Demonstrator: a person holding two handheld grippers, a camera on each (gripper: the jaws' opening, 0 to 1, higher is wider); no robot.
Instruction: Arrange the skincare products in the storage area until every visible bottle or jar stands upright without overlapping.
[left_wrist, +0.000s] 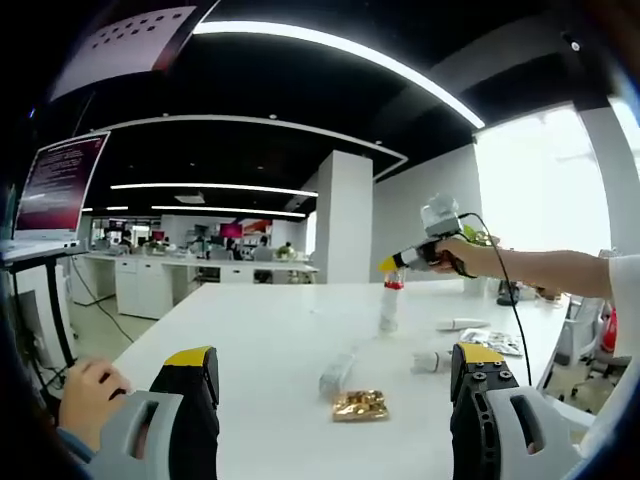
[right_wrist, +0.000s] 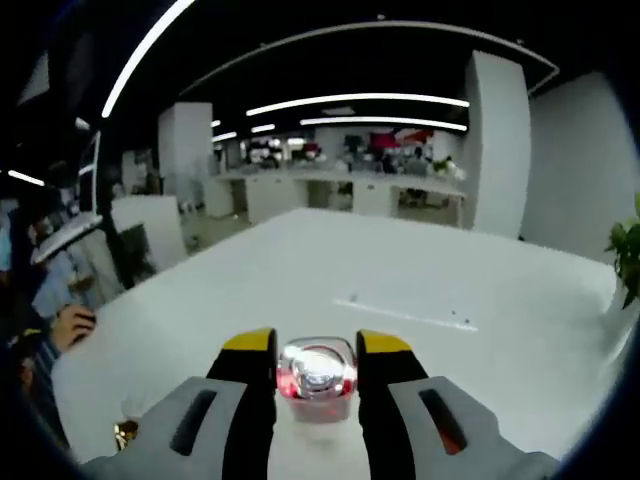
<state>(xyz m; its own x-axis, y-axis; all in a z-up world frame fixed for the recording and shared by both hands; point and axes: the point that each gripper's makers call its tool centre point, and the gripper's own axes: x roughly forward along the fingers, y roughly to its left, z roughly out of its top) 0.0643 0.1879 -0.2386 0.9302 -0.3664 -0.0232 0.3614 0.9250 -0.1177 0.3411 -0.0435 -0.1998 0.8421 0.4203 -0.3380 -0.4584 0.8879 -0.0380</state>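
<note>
On the white table (left_wrist: 260, 330) a clear bottle with a red cap (left_wrist: 389, 308) stands upright. My right gripper (left_wrist: 393, 264) reaches in from the right, held by a hand, and is shut on that cap. In the right gripper view the yellow-tipped jaws of my right gripper (right_wrist: 317, 345) press on both sides of the red cap (right_wrist: 317, 375). A second clear bottle (left_wrist: 337, 373) lies on its side, with a gold packet (left_wrist: 360, 405) just in front of it. A small bottle (left_wrist: 432, 361) and a white tube (left_wrist: 460, 324) also lie flat. My left gripper (left_wrist: 334, 355) hangs open near the table's front.
A foil sachet (left_wrist: 490, 342) lies at the right by the tube. A person's hand (left_wrist: 85, 390) rests at the table's left edge beside a monitor (left_wrist: 55, 185). Desks and a pillar (left_wrist: 343, 215) stand far behind. The table's far half (right_wrist: 400, 270) is bare.
</note>
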